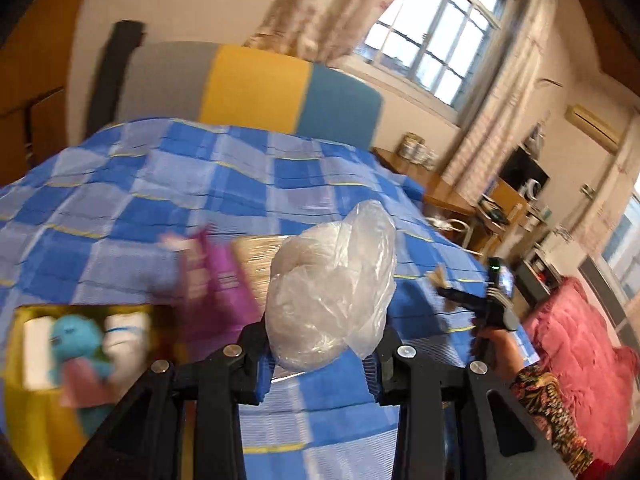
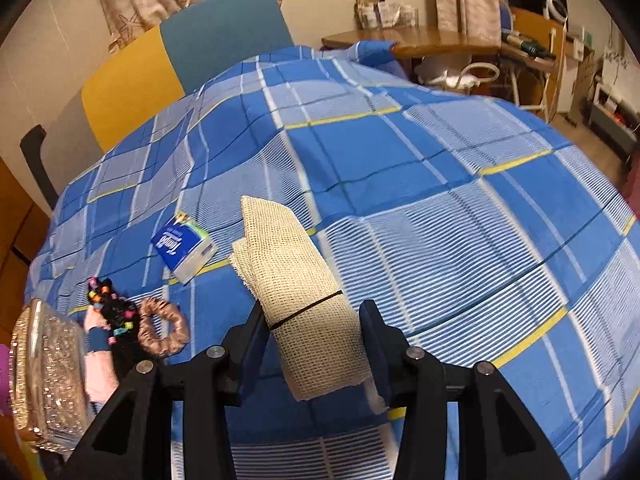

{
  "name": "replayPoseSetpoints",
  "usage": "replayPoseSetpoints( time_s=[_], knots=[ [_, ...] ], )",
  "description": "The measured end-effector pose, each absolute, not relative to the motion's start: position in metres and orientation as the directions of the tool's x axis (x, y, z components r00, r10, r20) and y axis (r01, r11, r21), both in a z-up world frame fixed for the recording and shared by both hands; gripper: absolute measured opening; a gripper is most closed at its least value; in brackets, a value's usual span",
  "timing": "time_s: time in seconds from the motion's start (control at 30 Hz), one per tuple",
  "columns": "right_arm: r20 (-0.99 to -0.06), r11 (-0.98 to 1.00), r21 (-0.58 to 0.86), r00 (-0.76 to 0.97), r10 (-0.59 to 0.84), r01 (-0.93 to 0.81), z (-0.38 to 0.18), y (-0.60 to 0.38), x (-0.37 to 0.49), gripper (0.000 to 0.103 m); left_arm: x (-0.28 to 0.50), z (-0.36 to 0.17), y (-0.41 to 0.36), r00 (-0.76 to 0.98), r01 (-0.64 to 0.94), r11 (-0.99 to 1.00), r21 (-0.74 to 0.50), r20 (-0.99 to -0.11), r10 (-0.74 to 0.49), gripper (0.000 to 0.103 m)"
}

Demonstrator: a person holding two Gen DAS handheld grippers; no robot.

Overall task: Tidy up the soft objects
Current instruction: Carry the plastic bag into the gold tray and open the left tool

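Observation:
In the left wrist view my left gripper [image 1: 322,354] is shut on a clear plastic bag [image 1: 332,280] stuffed with white soft filling, held up over the blue checked bed sheet [image 1: 160,184]. At lower left stands a yellow box [image 1: 28,420] with a blue plush toy [image 1: 76,340] and white rolls in it. The right wrist view shows my right gripper [image 2: 314,336] shut on a beige mesh cloth roll [image 2: 296,272] tied with a black band. That right gripper [image 1: 460,300] also appears at the right of the left wrist view, in a hand with a patterned sleeve.
On the sheet [image 2: 440,168] lie a blue tissue pack [image 2: 184,246], beaded black hair ties [image 2: 112,308], a pink scrunchie [image 2: 164,332], a glittery pouch [image 2: 44,376] and a pink cloth [image 2: 100,372]. A blurred purple package [image 1: 220,276] sits near the box. A desk [image 2: 420,38] stands beyond the bed.

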State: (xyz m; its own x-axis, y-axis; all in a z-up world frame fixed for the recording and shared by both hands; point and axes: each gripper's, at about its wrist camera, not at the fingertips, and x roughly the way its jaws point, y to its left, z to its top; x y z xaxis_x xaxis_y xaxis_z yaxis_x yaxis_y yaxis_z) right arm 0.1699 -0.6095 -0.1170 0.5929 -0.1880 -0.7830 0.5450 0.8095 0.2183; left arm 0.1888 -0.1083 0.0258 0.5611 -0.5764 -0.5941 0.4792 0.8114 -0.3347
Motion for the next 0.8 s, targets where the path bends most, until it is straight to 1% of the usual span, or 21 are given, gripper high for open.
replayPoseSetpoints(
  time_s=[0.2, 0.43, 0.6, 0.63, 0.8],
  knots=[
    [-0.783, 0.8, 0.219, 0.59, -0.198, 0.559, -0.117, -0.611, 0.167, 0.046, 0.188, -0.001, -0.017, 0.623, 0.323, 0.894, -0.31, -0.642, -0.448, 0.037],
    [-0.787, 0.803, 0.19, 0.577, -0.219, 0.564, -0.119, -0.609, 0.166, 0.046, 0.191, -0.065, 0.066, 0.601, 0.107, 0.952, -0.287, -0.744, -0.291, 0.037],
    [-0.771, 0.805, 0.172, 0.586, -0.249, 0.568, -0.116, -0.607, 0.165, 0.046, 0.192, -0.098, 0.095, 0.564, 0.003, 0.961, -0.277, -0.793, -0.23, 0.037],
    [-0.762, 0.805, 0.164, 0.591, -0.264, 0.571, -0.113, -0.607, 0.163, 0.046, 0.193, -0.103, 0.098, 0.557, -0.01, 0.966, -0.259, -0.804, -0.21, 0.037],
    [-0.681, 0.823, 0.074, 0.632, -0.371, 0.563, -0.086, -0.592, 0.154, 0.046, 0.197, -0.126, 0.11, 0.514, -0.04, 0.976, -0.212, -0.842, -0.162, 0.037]
  ],
)
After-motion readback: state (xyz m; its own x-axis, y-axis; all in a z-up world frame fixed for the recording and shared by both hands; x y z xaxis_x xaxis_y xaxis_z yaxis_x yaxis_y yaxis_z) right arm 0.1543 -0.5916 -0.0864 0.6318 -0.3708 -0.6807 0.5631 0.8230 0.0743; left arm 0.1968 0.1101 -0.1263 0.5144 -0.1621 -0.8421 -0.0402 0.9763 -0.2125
